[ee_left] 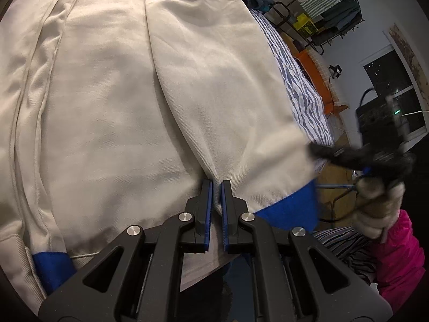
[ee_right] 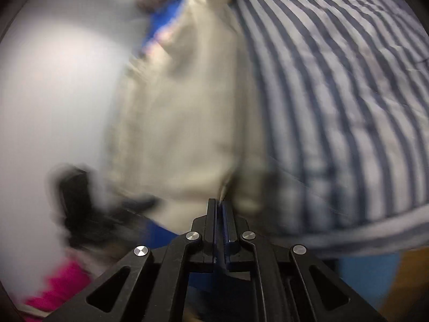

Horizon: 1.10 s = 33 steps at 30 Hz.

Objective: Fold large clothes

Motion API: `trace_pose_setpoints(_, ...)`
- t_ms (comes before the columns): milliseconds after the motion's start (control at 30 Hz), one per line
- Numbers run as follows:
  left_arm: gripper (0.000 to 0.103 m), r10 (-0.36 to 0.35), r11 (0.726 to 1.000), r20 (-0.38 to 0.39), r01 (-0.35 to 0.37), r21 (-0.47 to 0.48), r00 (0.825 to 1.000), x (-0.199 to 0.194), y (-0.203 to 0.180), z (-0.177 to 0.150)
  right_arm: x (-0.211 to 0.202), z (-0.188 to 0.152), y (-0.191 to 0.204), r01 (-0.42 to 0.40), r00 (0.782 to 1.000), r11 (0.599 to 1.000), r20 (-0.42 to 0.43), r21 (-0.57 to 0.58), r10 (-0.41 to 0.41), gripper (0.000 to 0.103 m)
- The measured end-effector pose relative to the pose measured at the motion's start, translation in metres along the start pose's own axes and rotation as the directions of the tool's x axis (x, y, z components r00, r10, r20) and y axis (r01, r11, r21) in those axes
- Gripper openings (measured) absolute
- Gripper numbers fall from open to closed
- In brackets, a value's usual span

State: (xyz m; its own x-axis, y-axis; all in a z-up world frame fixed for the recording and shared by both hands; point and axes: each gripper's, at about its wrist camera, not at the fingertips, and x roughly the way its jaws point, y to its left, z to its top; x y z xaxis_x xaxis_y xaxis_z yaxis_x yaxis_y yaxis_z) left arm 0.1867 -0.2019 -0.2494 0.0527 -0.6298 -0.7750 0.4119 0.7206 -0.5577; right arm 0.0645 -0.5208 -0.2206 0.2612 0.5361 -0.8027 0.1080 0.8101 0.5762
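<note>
left gripper (ee_left: 216,185) bottom centre of left view, pitched down, jaws nearly together, pinching hem of cream garment (ee_left: 128,86). garment fills left and centre of frame, spread over striped bedding (ee_left: 300,80). right gripper (ee_right: 221,204) bottom centre of right view, angled down, jaws closed at blurred garment edge, whether cloth caught cannot tell. hand (ee_left: 375,209) in pink sleeve (ee_left: 399,252) lower right.

striped bedspread (ee_left: 300,86), clothes rack (ee_left: 332,13), orange box (ee_left: 315,72)
</note>
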Motion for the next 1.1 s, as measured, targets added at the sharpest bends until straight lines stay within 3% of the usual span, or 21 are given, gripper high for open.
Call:
trace_pose_setpoints(67, 0.004, 0.004, 1.0, -0.002, -0.004, 0.008, 1.0, -0.001, -0.002, 0.001, 0.002, -0.002, 0.013, 0.067, 0.998, 0.995, -0.001, -0.074, -0.067, 0.0)
trace_pose_setpoints(167, 0.004, 0.011, 1.0, -0.004, -0.011, 0.027, 1.0, -0.002, -0.006, 0.001, -0.011, 0.006, 0.031, 0.114, 0.993, 0.981, 0.043, -0.156, -0.109, 0.015)
trace_pose_setpoints(200, 0.004, 0.011, 0.999, -0.006, -0.011, 0.035, 1.0, -0.003, -0.008, 0.001, -0.02, 0.011, 0.037, 0.107, 0.993, 0.978, 0.074, -0.177, -0.096, 0.023)
trace_pose_setpoints(267, 0.004, 0.013, 0.999, -0.003, -0.013, 0.046, 1.0, -0.008, -0.011, 0.0, -0.035, 0.023, 0.044, 0.068, 0.991, 0.976, 0.131, -0.206, -0.041, 0.025)
trace_pose_setpoints(367, 0.005, 0.028, 0.998, 0.02, -0.029, 0.061, 0.999, -0.019, -0.017, 0.0, -0.057, 0.043, 0.05, 0.038, 0.973, 0.975, 0.23, -0.221, 0.014, 0.037)
trace_pose_setpoints(467, 0.005, 0.042, 0.995, 0.082, -0.049, 0.086, 0.996, -0.037, -0.028, 0.0, -0.068, 0.087, 0.05, 0.02, 0.947, 0.981, 0.318, -0.19, 0.043, 0.04)
trace_pose_setpoints(600, 0.006, 0.025, 0.99, 0.13, -0.042, 0.131, 0.991, -0.043, -0.049, -0.002, -0.071, 0.148, 0.029, -0.017, 0.928, 0.993, 0.368, -0.117, 0.06, 0.043)
trace_pose_setpoints(800, 0.006, 0.021, 0.971, 0.062, -0.036, 0.238, 0.998, -0.007, -0.069, -0.009, -0.046, 0.222, -0.003, -0.078, 0.919, 0.996, 0.386, -0.031, 0.084, 0.047)
trace_pose_setpoints(833, 0.006, 0.02, 0.971, 0.046, -0.031, 0.238, 0.999, 0.001, -0.071, -0.008, -0.041, 0.229, -0.009, -0.094, 0.918, 0.995, 0.384, -0.021, 0.095, 0.055)
trace_pose_setpoints(900, 0.006, 0.016, 0.973, 0.017, -0.019, 0.231, 1.0, 0.011, -0.07, -0.008, -0.027, 0.251, -0.017, -0.115, 0.916, 0.993, 0.388, 0.001, 0.106, 0.061)
trace_pose_setpoints(1100, 0.006, -0.012, 0.98, -0.03, 0.018, 0.197, 0.999, 0.023, -0.057, -0.005, 0.016, 0.292, -0.033, -0.198, 0.912, 0.979, 0.373, 0.04, 0.169, 0.061)
